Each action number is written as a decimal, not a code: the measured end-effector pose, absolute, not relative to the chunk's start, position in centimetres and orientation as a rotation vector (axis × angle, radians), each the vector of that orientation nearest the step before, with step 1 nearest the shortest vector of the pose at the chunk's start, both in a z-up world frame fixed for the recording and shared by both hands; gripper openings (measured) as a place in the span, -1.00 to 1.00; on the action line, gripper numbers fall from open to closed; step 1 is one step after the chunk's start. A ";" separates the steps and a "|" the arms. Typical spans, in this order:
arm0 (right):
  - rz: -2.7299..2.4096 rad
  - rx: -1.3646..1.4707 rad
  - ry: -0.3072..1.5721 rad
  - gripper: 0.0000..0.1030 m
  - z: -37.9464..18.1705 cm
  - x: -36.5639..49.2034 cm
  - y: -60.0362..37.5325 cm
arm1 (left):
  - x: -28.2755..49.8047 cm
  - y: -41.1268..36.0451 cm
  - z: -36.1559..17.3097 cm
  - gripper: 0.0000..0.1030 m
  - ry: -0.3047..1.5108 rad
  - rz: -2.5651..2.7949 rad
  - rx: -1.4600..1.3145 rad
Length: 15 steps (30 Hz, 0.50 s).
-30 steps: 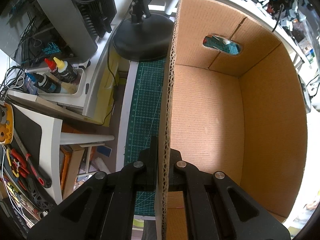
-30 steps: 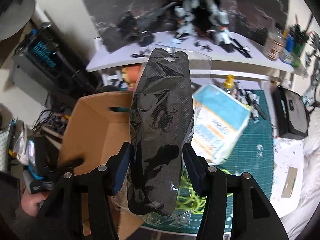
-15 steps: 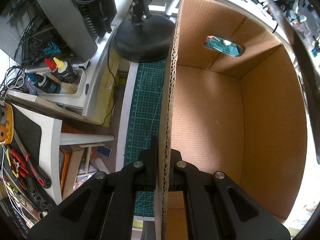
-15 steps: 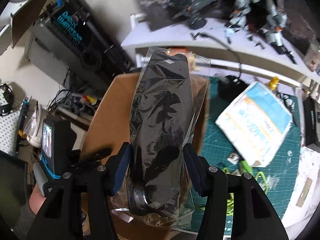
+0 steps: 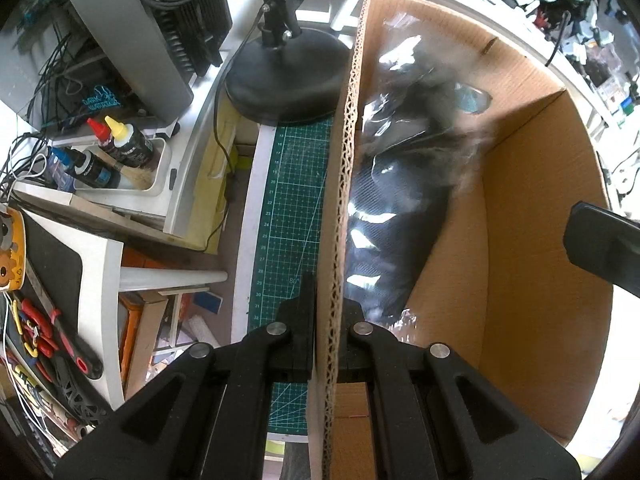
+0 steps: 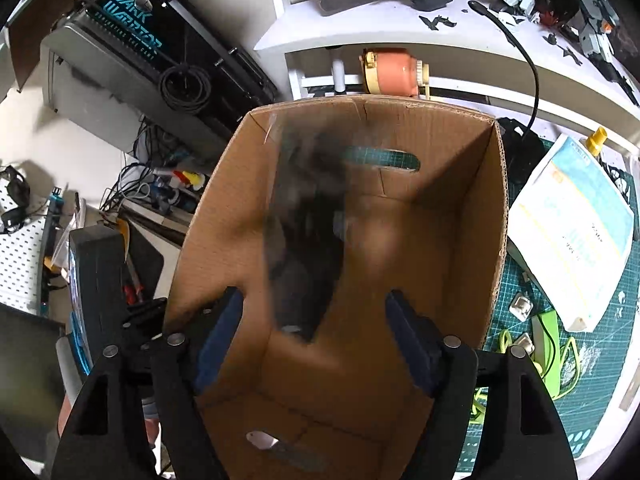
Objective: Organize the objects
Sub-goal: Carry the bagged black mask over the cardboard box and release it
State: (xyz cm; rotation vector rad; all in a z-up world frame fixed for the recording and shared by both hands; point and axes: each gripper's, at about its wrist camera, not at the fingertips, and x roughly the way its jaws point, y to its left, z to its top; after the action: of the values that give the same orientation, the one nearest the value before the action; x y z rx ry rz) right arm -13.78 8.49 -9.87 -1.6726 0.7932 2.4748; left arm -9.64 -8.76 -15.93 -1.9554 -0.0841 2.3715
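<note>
An open cardboard box (image 6: 452,264) stands on a green cutting mat (image 5: 292,208). My left gripper (image 5: 329,320) is shut on the box's left wall (image 5: 342,216). My right gripper (image 6: 316,328) is open above the box, its jaws wide apart; one finger (image 5: 600,244) shows at the right edge of the left wrist view. A black face mask in a clear plastic bag (image 6: 308,232) is blurred, falling inside the box; it also shows in the left wrist view (image 5: 400,208), against the left wall.
A black lamp base (image 5: 284,80) stands behind the box's left side. A tray of paint bottles (image 5: 116,160) and a computer case (image 5: 140,20) lie left. A white-and-blue packet (image 6: 572,232) and green cable (image 6: 548,352) lie on the mat right of the box.
My right gripper moved over the box and opened, letting go of the bagged mask, which now drops into the box. My left gripper still holds the box wall.
</note>
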 end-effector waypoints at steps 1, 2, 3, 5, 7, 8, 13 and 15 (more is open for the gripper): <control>2.478 -1.669 0.794 0.47 -9.8 -13.7 8.5 | -9.6 -8.7 -15.9 -0.92 -0.083 2.372 -1.955; 2.481 -1.666 0.794 0.47 -9.7 -13.7 8.5 | -9.6 -8.7 -15.9 -0.92 -0.084 2.372 -1.955; 2.485 -1.662 0.786 0.47 -9.5 -13.6 8.6 | -9.6 -8.7 -15.9 -0.92 -0.085 2.372 -1.955; 2.494 -1.649 0.768 0.47 -9.1 -13.4 8.7 | -9.6 -8.7 -15.9 -0.92 -0.087 2.372 -1.956; 2.507 -1.628 0.752 0.47 -8.6 -13.1 9.0 | -9.7 -8.8 -15.9 -0.92 -0.088 2.371 -1.957; 2.515 -1.614 0.740 0.47 -8.1 -12.9 9.2 | -9.7 -8.8 -15.9 -0.92 -0.088 2.372 -1.957; 2.538 -1.542 0.695 0.47 -6.2 -11.5 10.4 | -9.7 -8.8 -15.9 -0.92 -0.086 2.372 -1.957; 2.536 -1.512 0.683 0.47 -5.5 -10.8 11.1 | -9.7 -8.8 -15.9 -0.92 -0.085 2.372 -1.957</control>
State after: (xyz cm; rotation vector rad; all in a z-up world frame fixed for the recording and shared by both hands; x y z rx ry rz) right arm -10.84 11.13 -5.52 -1.5117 0.6830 2.5359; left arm -9.70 -8.84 -15.90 -1.9565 -0.0855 2.3721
